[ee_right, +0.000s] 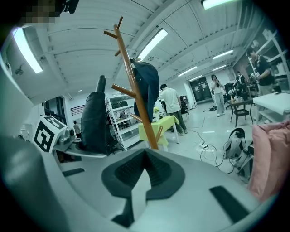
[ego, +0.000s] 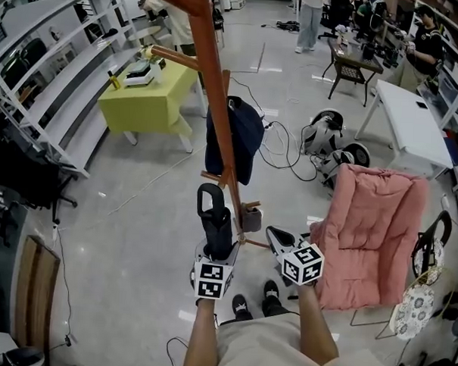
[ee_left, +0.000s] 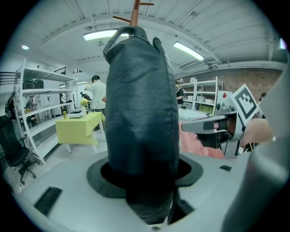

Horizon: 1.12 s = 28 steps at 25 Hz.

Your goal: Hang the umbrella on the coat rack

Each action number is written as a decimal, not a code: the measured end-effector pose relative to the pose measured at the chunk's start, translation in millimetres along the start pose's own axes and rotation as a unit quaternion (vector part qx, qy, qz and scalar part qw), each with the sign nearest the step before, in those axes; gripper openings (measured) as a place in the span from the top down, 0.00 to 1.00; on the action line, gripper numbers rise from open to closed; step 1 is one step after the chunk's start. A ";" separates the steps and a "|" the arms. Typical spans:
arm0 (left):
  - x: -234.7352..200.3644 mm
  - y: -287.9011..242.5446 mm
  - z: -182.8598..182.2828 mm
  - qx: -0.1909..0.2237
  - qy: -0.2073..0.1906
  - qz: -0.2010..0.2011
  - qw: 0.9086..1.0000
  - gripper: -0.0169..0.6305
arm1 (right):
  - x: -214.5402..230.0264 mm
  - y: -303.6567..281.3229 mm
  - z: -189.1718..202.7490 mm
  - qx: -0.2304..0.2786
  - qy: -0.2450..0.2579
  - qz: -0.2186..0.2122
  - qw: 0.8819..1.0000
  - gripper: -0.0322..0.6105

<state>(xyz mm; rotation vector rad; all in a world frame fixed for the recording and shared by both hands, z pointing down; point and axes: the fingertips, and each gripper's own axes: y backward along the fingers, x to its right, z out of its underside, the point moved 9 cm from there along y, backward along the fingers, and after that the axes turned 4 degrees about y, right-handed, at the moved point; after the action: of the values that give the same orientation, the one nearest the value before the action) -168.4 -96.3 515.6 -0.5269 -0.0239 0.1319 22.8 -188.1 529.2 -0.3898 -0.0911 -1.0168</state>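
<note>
A folded black umbrella (ego: 216, 225) in its sleeve stands upright in my left gripper (ego: 220, 251), whose jaws are shut on its lower end; its loop handle points up. In the left gripper view the umbrella (ee_left: 140, 113) fills the middle. The wooden coat rack (ego: 216, 102) rises just behind and right of it, with a dark blue jacket (ego: 235, 137) on one peg. My right gripper (ego: 277, 236) hovers to the right of the umbrella, level with it, empty, jaws together. From the right gripper view the rack (ee_right: 137, 95) stands straight ahead and the umbrella (ee_right: 95, 120) at left.
A pink folding chair (ego: 372, 230) stands close on the right. Cables (ego: 285, 154) and a wheeled device (ego: 326, 136) lie beyond the rack. A yellow table (ego: 145, 99) and white shelves (ego: 52, 80) are at left, a white table (ego: 413, 126) and people farther back.
</note>
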 end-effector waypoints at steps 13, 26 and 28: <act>11.8 -16.8 -4.6 -0.012 -0.010 0.010 1.000 0.57 | 7.4 10.3 1.1 -0.011 0.004 0.009 1.000 0.94; 3.8 -29.2 1.3 -0.020 -0.005 0.012 1.000 0.57 | 6.3 15.0 14.9 -0.029 -0.005 0.022 0.999 0.94; 3.5 -32.3 0.4 -0.023 -0.005 0.014 1.000 0.57 | 7.3 14.4 14.7 -0.032 -0.006 0.022 0.999 0.95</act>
<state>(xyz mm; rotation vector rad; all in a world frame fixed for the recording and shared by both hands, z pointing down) -161.1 -123.2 532.1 -0.5723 -0.0292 0.1612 40.3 -182.0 540.6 -0.4545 -0.0608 -0.9753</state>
